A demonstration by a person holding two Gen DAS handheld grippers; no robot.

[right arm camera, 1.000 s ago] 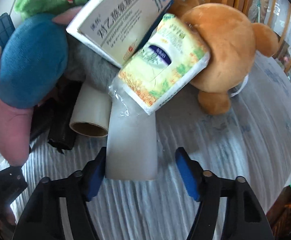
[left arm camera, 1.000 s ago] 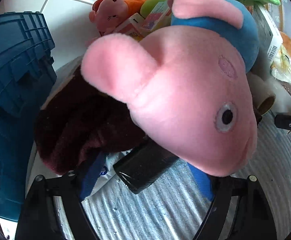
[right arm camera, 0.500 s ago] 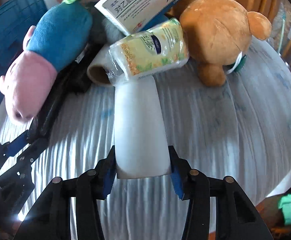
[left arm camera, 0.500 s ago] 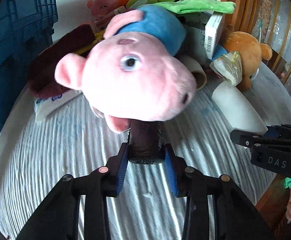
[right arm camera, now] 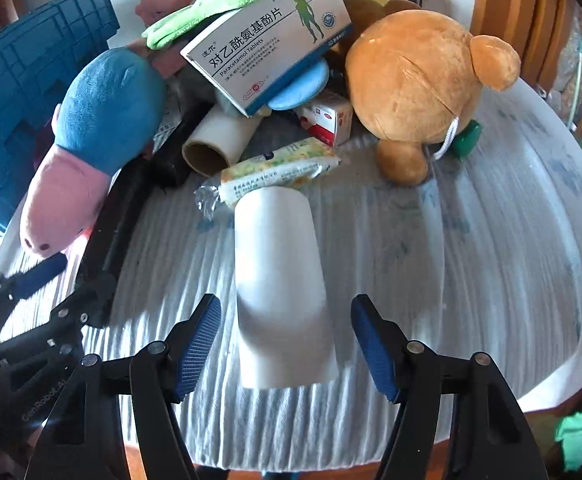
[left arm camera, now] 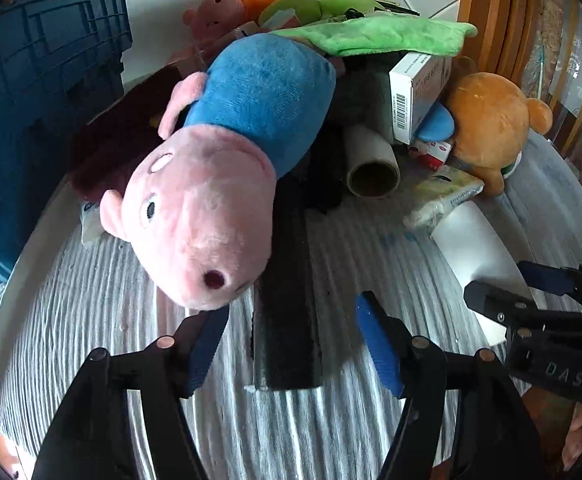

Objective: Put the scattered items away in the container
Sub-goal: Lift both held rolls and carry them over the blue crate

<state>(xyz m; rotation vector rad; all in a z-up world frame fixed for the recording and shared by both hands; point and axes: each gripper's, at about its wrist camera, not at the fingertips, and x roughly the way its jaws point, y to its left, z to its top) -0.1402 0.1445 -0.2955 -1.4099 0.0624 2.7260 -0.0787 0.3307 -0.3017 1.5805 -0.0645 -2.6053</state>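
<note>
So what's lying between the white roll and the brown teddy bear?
Bare striped tablecloth, mostly. The right wrist view shows the yellow-green packet at the white roll's far end, reaching toward the brown teddy bear.

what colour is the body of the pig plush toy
Blue, with a pink head. The pig plush toy shows best in the left wrist view.
</note>
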